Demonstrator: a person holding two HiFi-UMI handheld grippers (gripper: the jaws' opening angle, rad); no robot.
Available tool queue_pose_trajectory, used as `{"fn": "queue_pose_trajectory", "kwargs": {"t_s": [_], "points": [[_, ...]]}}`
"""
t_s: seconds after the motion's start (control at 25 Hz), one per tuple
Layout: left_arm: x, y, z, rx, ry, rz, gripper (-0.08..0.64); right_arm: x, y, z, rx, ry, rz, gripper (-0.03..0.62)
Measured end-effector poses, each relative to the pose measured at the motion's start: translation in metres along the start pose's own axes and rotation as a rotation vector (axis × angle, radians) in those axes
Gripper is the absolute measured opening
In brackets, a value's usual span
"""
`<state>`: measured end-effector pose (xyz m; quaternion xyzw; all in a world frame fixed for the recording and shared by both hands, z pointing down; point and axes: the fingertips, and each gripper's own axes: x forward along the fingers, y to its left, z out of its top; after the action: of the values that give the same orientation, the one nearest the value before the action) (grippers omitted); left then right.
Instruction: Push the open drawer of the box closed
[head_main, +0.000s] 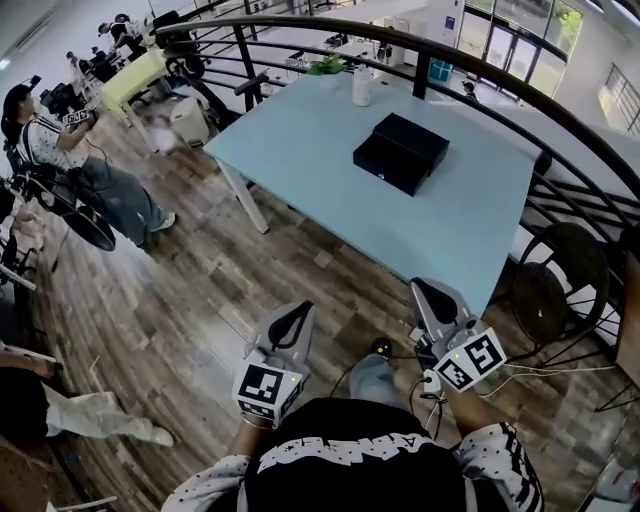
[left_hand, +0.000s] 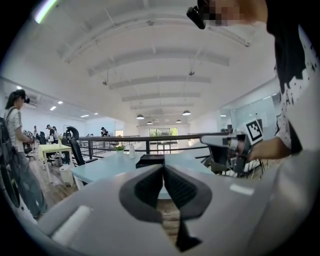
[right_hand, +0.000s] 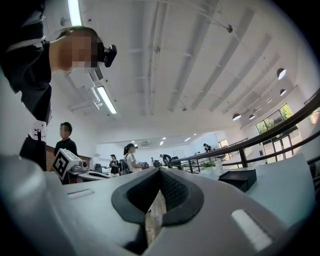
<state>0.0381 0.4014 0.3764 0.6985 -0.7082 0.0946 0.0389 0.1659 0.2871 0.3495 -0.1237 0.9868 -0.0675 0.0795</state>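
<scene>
Tongs pinched shut, both empty: left tongs (head_main: 291, 320) and right tongs (head_main: 433, 297) hang over the floor (head_main: 250, 280). The box (head_main: 410, 138) sits well apart on the surface (head_main: 300, 150), drawer (head_main: 385, 163) out. An off-centre shove would likely skid the box instead.

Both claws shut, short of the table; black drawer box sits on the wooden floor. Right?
No: the black rectangular drawer box sits up on the light blue table top, as the head view shows. The left claw and right claw are shut and short of the table.
</scene>
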Motion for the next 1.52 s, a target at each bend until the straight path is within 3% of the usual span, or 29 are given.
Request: {"fn": "queue_pose_trajectory", "kwargs": {"t_s": [0.68,1.16,1.52], "points": [[0.150,0.005,0.029,0.009,0.005,-0.062,0.000,0.018,-0.143,0.020,-0.018,-0.009,-0.126,-0.003],[0.228,0.014,0.053,0.021,0.013,-0.031,0.000,0.051,-0.222,0.040,-0.021,-0.017,-0.100,-0.003],[0.259,0.007,0.048,0.025,0.018,-0.020,0.000,0.049,-0.267,0.041,-0.021,-0.037,-0.124,-0.003]]}}
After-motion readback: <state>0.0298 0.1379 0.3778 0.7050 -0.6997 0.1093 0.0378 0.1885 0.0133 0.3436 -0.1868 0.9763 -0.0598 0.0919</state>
